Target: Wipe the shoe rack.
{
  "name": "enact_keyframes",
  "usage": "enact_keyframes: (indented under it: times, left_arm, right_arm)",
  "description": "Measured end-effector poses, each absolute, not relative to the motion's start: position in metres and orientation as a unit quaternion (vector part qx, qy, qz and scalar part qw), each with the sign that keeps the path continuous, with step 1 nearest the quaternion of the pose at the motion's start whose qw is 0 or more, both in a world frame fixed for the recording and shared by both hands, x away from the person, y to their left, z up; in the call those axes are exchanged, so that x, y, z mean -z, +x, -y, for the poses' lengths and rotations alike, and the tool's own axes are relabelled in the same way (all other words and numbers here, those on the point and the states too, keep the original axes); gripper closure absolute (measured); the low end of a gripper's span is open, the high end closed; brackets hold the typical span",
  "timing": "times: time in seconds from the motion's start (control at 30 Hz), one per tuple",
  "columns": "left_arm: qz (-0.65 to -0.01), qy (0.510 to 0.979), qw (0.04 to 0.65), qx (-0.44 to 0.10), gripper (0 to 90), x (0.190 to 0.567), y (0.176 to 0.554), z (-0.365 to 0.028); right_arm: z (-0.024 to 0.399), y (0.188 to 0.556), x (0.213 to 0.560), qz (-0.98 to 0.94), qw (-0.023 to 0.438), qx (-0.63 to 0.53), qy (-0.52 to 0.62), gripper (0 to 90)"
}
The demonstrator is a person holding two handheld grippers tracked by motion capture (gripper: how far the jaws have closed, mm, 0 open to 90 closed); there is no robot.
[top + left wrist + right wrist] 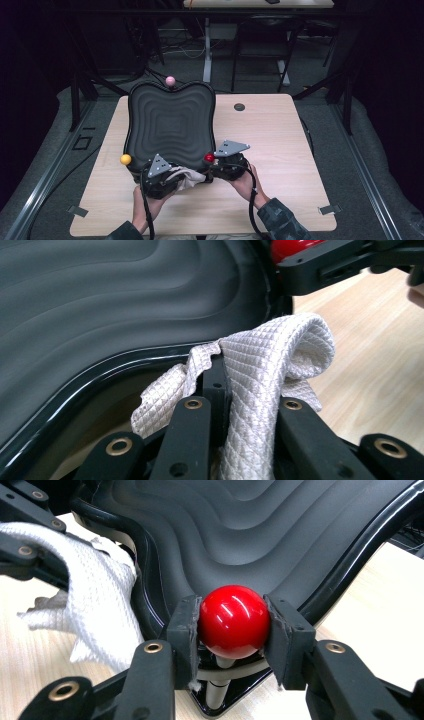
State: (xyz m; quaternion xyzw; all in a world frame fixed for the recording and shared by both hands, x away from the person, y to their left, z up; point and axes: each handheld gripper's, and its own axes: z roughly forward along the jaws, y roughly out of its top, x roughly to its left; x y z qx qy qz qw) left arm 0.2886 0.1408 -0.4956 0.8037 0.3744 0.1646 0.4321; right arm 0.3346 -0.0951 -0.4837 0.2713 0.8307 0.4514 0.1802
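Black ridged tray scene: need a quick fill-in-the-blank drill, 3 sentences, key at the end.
1. The right tongs are shut on the ____ ball at a corner of the black ridged tray.
2. The left tongs pinch a white ____ at the tray's near edge.
3. On the tray's far edge a ____ ball sits on a post, and the yellow ball marks the left corner.

Missing words: red; cloth; pink

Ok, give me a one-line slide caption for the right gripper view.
Right claw clamps the red ball knob at the black rippled tray's corner, white waffle cloth alongside.
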Motion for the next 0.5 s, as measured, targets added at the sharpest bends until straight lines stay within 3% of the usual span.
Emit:
enact_keyframes:
  times: [0.5]
  left_arm:
    - [-0.336, 0.821, 0.437, -0.149, 82.7, 0.499, 0.288, -0.107]
  right_arm:
    - [0.096, 0.335, 0.483, -0.833, 0.178, -0.448, 0.273, 59.9]
